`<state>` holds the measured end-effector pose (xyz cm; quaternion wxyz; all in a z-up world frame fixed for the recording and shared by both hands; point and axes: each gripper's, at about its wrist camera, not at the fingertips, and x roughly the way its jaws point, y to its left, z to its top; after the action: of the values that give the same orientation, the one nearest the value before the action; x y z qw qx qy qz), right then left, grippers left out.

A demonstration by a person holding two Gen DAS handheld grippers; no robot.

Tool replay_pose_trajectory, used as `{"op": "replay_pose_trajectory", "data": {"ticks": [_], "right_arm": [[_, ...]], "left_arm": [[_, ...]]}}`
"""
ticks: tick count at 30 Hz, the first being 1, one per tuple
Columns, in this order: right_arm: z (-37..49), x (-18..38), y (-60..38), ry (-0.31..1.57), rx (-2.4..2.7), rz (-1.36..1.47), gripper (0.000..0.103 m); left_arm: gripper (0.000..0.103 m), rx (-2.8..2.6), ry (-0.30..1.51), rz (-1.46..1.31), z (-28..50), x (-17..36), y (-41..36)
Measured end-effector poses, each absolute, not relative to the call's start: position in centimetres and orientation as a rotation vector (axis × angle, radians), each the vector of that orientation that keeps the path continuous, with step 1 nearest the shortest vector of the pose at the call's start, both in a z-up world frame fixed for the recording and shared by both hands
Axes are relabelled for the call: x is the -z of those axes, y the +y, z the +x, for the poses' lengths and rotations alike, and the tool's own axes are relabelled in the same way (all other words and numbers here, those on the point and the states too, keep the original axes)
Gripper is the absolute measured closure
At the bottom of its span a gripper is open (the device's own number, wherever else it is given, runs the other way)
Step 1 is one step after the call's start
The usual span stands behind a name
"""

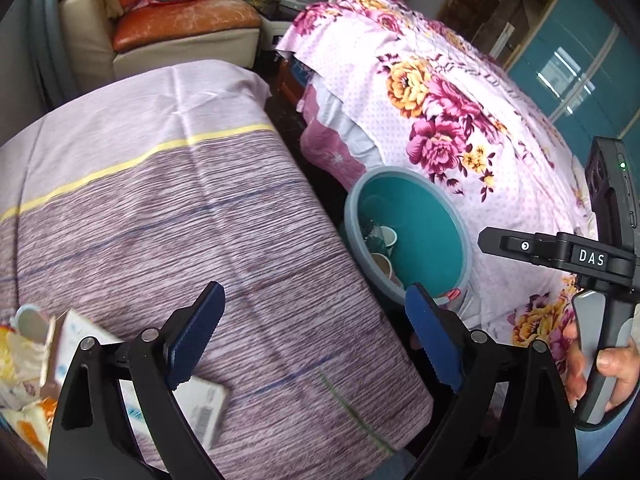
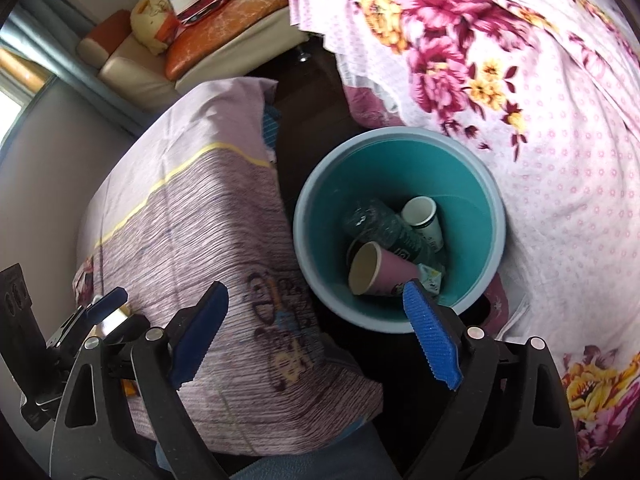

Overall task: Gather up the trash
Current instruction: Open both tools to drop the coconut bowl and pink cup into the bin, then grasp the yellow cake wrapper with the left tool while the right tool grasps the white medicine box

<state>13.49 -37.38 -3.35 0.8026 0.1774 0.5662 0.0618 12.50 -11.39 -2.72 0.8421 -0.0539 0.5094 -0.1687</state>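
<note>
Both grippers empty above the table and the bin.

The left gripper [image 1: 314, 336] has its fingers wide apart over the striped cloth [image 1: 180, 208], with nothing between them; a box [image 1: 200, 404] lies near its left finger. The right gripper [image 2: 316, 334] also stands wide apart and empty, near the bin [image 2: 472, 184]. In the bin lie a pink cup [image 2: 380, 270], a white cup [image 2: 422, 212] and a bottle [image 2: 384, 228]. The bin stands on the floor between the table and the flowered bed [image 2: 540, 140].

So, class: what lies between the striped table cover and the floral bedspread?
The teal bin stands in the dark gap between the striped table cover and the floral bedspread. The right wrist view shows it best, with paper cups inside.
</note>
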Motion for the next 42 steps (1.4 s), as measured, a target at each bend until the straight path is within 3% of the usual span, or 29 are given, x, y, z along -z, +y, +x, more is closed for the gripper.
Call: {"op": "replay_pose_trajectory", "data": {"ticks": [20, 28, 42], "right_arm": [[9.8, 1.6, -22.5, 1.273, -0.336, 0.148, 0.017], [8.1, 2.7, -17.0, 1.306, -0.436, 0.055, 0.017], [9.3, 5.8, -10.0, 1.37, -0.515, -0.167, 0.017]], "left_arm": [[0.011, 0.153, 1.007, -0.138, 2.7, 1.1, 3.0], [0.011, -0.008, 1.039, -0.212, -1.1, 3.4, 8.5], [0.011, -0.018, 1.093, -0.331, -1.1, 8.3, 11.1]]}}
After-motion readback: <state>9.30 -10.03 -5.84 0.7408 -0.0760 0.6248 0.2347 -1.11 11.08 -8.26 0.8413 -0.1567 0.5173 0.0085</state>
